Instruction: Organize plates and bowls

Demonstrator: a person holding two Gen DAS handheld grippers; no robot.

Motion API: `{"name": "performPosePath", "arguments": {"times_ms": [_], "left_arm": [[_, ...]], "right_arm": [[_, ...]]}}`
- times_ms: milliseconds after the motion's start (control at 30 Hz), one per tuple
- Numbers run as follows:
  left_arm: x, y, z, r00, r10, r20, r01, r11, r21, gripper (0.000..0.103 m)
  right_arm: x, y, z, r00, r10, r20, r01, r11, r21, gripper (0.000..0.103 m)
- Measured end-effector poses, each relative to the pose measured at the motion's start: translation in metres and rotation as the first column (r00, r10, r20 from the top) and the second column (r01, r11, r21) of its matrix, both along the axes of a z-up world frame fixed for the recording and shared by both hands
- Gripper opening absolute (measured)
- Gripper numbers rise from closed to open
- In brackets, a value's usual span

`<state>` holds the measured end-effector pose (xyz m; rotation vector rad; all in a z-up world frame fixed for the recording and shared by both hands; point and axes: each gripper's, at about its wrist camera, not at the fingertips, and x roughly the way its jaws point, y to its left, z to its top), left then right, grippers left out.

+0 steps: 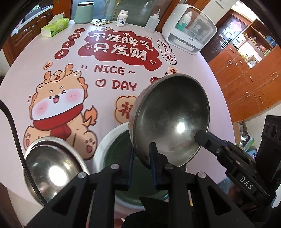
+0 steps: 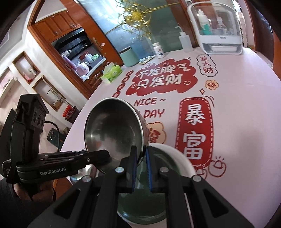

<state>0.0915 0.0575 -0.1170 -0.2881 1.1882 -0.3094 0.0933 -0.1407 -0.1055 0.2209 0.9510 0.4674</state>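
A steel bowl [image 1: 171, 119] is tilted on edge above a white bowl with a dark green inside [image 1: 121, 145]. My left gripper [image 1: 141, 154] is shut on the steel bowl's near rim. My right gripper [image 2: 141, 154] is shut on the same bowl's rim [image 2: 114, 133] from the other side, and it shows in the left wrist view [image 1: 207, 140] reaching in from the right. The white bowl [image 2: 175, 157] lies under the steel bowl in the right wrist view. A second steel bowl [image 1: 51, 166] sits on the table at the near left.
The round table [image 1: 123, 105] has a pink printed cloth. At its far edge stand a tissue box [image 1: 54, 27], a green canister [image 1: 84, 12], a pill bottle [image 1: 121, 18], a squeeze bottle [image 1: 152, 22] and a white appliance [image 1: 189, 28]. Wooden cabinets [image 1: 245, 79] stand to the right.
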Motion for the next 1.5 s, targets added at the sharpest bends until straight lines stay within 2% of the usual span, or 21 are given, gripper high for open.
{"name": "performPosePath", "arguments": {"times_ms": [267,633,1033,1500], "left_arm": [[-0.021,0.040,-0.002,1.000,-0.023,-0.017,0.023,1.000,0.006,0.016],[-0.044,0.085,-0.008,0.996,-0.066,-0.057,0.067,0.998,0.013,0.016],[-0.060,0.125,-0.026,0.986,-0.115,-0.124,0.119,0.993,0.021,0.016],[-0.060,0.156,-0.053,0.960,-0.202,-0.194,0.208,0.978,0.010,0.016]], "right_arm": [[-0.024,0.049,0.007,0.997,0.061,0.042,-0.056,0.993,-0.100,0.010],[-0.046,0.105,0.003,0.993,0.108,0.047,-0.096,0.975,-0.200,0.011],[-0.071,0.150,-0.013,0.996,0.089,0.007,-0.085,0.969,-0.231,0.013],[-0.090,0.188,-0.032,0.999,0.027,-0.020,-0.031,0.966,-0.255,0.015]]}}
